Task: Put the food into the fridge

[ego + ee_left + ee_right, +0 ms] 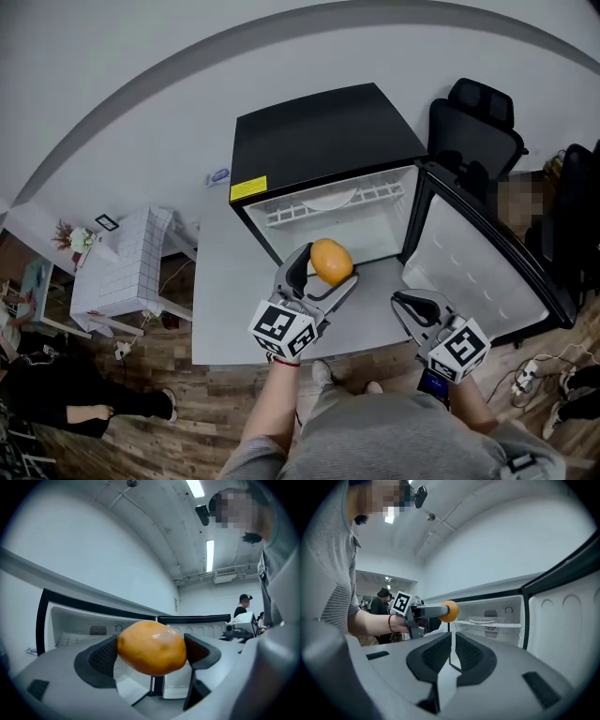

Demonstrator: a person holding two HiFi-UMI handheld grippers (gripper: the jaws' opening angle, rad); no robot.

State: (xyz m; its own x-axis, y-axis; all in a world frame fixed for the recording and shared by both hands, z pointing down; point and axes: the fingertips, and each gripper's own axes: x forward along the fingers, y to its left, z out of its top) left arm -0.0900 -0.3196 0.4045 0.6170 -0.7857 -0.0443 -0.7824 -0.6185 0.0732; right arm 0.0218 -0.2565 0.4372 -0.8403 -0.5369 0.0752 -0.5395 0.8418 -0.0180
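An orange fruit point(331, 261) point(151, 647) point(449, 611) is clamped between the pads of my left gripper point(324, 267) point(151, 654), held in the air just in front of the open black mini fridge point(323, 173). The fridge cavity point(339, 223) is white, with a wire shelf point(492, 623) near its top. My right gripper point(410, 302) point(451, 654) hangs to the right, in front of the swung-out door point(478, 258), shut with nothing between its pads. In the right gripper view the left gripper point(423, 612) shows at left, carrying the fruit.
The fridge stands on a grey mat point(225, 309) over a wooden floor. A white tiled side table point(122, 262) stands at left, a black office chair point(473, 131) behind the fridge at right. Cables and a power strip point(530, 370) lie at right. People stand in the background.
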